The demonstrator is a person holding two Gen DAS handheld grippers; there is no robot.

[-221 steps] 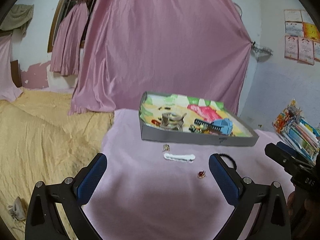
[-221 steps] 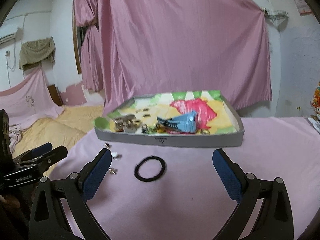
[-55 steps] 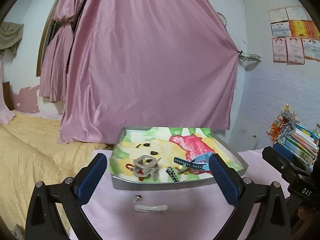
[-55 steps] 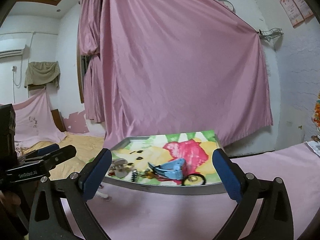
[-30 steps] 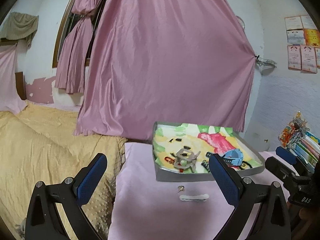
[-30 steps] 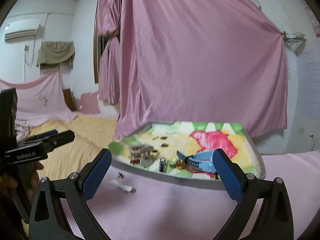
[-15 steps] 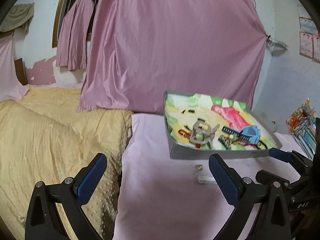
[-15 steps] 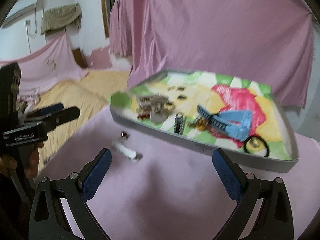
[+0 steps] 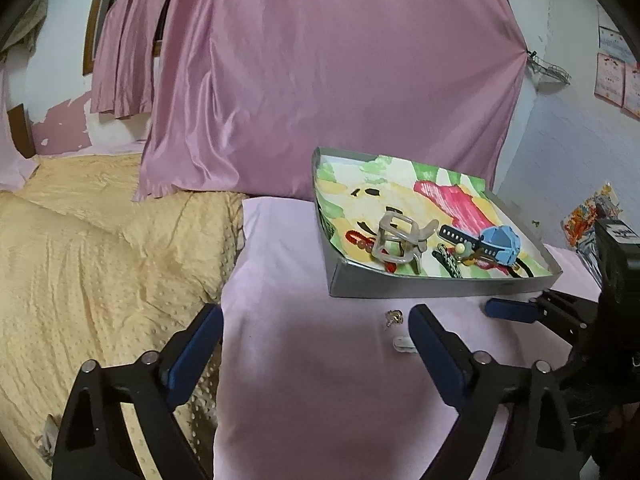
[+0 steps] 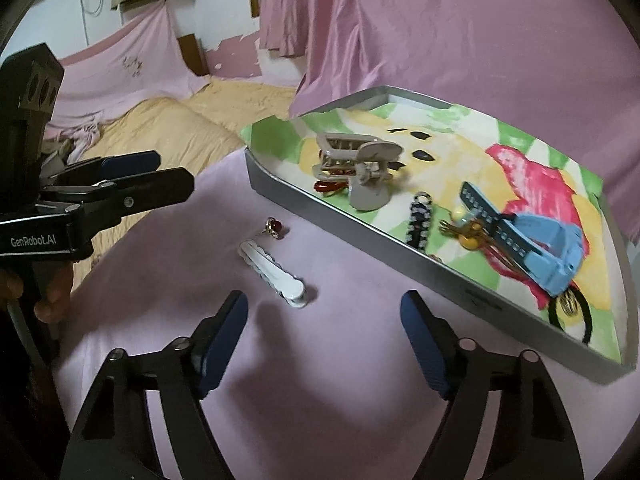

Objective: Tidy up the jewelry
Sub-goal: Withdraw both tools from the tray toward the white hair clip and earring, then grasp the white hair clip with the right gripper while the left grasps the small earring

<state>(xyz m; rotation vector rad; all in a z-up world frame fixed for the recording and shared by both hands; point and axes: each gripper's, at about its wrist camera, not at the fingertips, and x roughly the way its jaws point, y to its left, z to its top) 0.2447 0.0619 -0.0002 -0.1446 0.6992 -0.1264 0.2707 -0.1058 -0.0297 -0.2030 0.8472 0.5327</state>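
Beside yellow bedspread (image 9: 100, 248), pink-covered table (image 9: 312, 380)

You're over a pale lilac cloth (image 10: 192, 280), with a mustard-yellow dotted bedspread (image 9: 100, 248) beside it. The tray (image 10: 360, 224) has grey walls and a lining painted in green, yellow and pink-red patches. In it you have a taupe claw clip (image 10: 360, 168), a sky-blue watch (image 10: 536, 248) and a black-and-white beaded strip (image 10: 419, 220). On the cloth lie a white hair clip (image 10: 274, 273) and a gold ring (image 10: 274, 227) with a dark red stone. Satin-pink curtains (image 9: 320, 80) hang behind. Both grippers are black with navy pads (image 10: 222, 340).
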